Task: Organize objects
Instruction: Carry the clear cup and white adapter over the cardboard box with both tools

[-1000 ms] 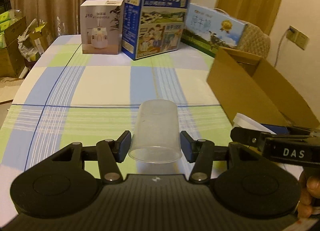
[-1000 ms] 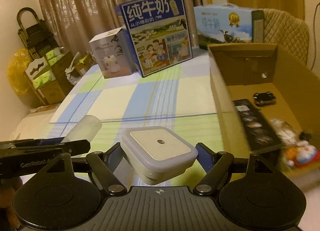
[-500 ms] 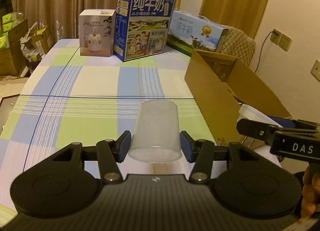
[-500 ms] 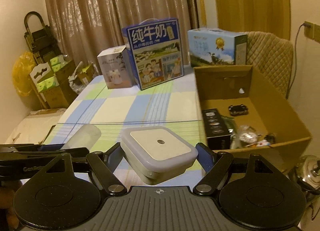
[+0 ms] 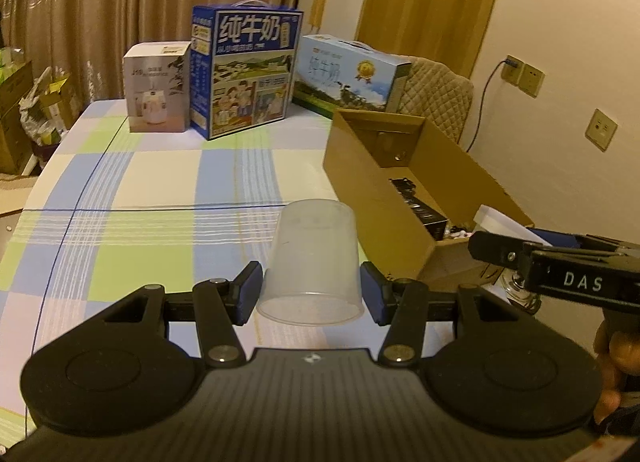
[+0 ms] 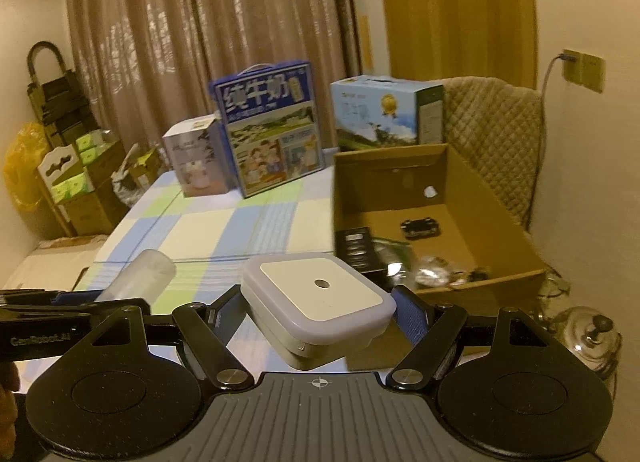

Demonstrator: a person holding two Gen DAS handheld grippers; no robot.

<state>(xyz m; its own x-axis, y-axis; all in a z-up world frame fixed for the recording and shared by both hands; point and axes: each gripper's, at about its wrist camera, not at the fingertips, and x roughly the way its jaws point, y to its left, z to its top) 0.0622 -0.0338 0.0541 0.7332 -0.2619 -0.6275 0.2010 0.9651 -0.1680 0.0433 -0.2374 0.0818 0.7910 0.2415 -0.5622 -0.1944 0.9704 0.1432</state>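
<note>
My left gripper (image 5: 311,294) is shut on a clear plastic cup (image 5: 311,262), held upside down above the checked tablecloth (image 5: 160,181). My right gripper (image 6: 316,318) is shut on a white square night light (image 6: 318,302), held in the air near the front left corner of an open cardboard box (image 6: 500,221). The cup also shows in the right wrist view (image 6: 140,276) at the left. The box (image 5: 372,189) sits at the table's right edge and holds a black pack (image 6: 354,248) and several small items.
At the table's far end stand a white product box (image 5: 158,93), a tall blue milk carton (image 5: 246,69) and a light blue milk carton (image 5: 352,73). A quilted chair (image 6: 496,133) is behind the cardboard box. A glass lid (image 6: 588,336) lies low at the right.
Both grippers have pulled back and risen with their loads. The table and the cardboard box now look farther away, and more of the box's inside shows.
</note>
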